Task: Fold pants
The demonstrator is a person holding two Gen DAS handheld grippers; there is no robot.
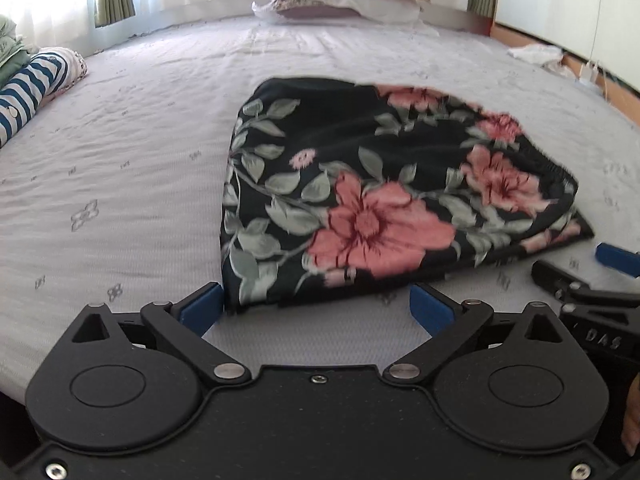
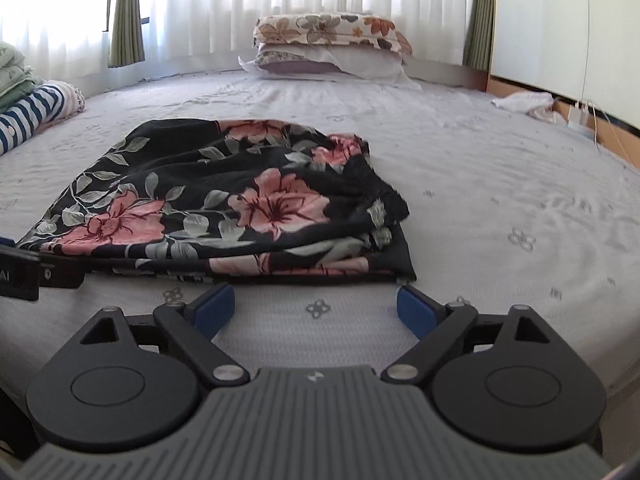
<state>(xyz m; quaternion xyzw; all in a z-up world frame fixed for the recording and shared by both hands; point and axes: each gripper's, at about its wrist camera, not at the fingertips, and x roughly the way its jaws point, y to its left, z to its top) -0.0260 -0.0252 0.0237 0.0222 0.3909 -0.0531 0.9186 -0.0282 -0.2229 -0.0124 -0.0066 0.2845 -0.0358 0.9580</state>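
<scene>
So the pants (image 1: 360,196) are lying folded up into a compact bundle on the bed (image 1: 120,168), black fabric with big pink flowers and grey-green leaves. You can see the layers stacked along the near edge from the right wrist view, and the gathered elastic waistband sits on the right side of the bundle.

Both grippers are just in front of that near edge, over the pale sheet. The left gripper (image 1: 316,308) has its blue fingers (image 1: 202,306) spread wide, nothing between them, though the left finger sits right by the bundle's near left corner; can't tell if it's actually touching. The right gripper (image 2: 316,308) is the same deal: fingers (image 2: 416,310) wide apart, only bare sheet between them, the pants' edge just beyond the tips. Neither one has hold of anything.

Further back there's a stack of pillows (image 2: 332,46) against the curtains (image 2: 280,0), the top one floral. Over on the left edge of the bed there's a striped blue and white piece of clothing (image 1: 28,88) next to some folded green stuff (image 2: 14,72).
</scene>
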